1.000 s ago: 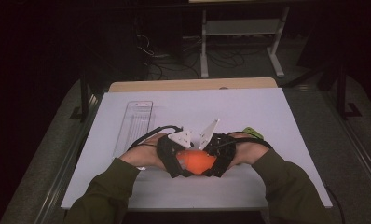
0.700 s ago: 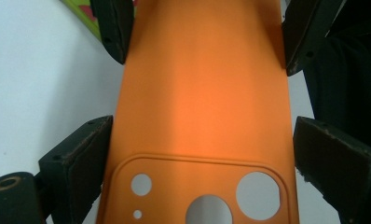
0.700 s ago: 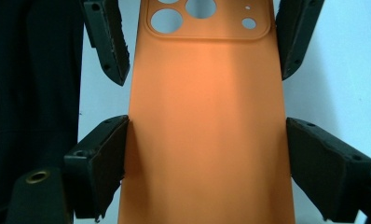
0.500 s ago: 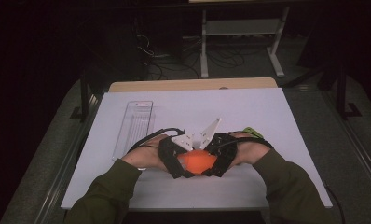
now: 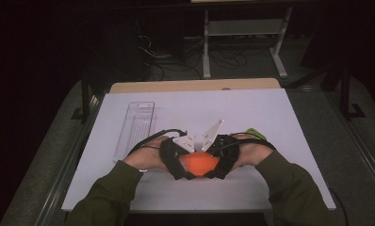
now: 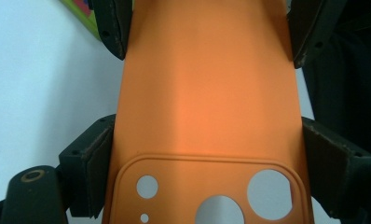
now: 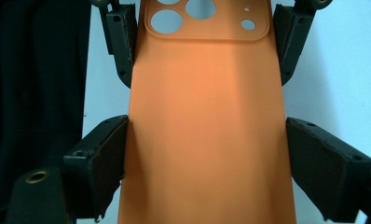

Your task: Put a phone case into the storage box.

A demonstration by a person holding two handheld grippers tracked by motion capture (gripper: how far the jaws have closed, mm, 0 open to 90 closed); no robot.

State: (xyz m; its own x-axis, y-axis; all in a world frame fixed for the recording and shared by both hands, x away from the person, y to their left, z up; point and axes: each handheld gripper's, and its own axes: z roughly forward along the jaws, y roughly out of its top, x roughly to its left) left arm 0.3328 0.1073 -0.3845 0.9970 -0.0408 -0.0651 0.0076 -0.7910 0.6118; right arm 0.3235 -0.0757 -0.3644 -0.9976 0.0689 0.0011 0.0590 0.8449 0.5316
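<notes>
An orange phone case [image 5: 198, 163] sits near the white worktop's [image 5: 280, 122] front edge, gripped at opposite ends: the left gripper [image 6: 207, 154] has just closed on it, the right gripper [image 7: 207, 154] clamps it too.

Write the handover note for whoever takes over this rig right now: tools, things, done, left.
Left tool: jaws have just been closing, now pressed on both long edges of the orange soft phone case at its camera-cutout end.
Right tool: shut on the same case at the plain end.
The case is held between both tools, low over the white table, near its front edge.
A clear plastic tray lies on the table left of the hands; a green thing peeks out behind the right hand.
Done: two-handed grip. Left: whatever follows with the case; keep both grips.
</notes>
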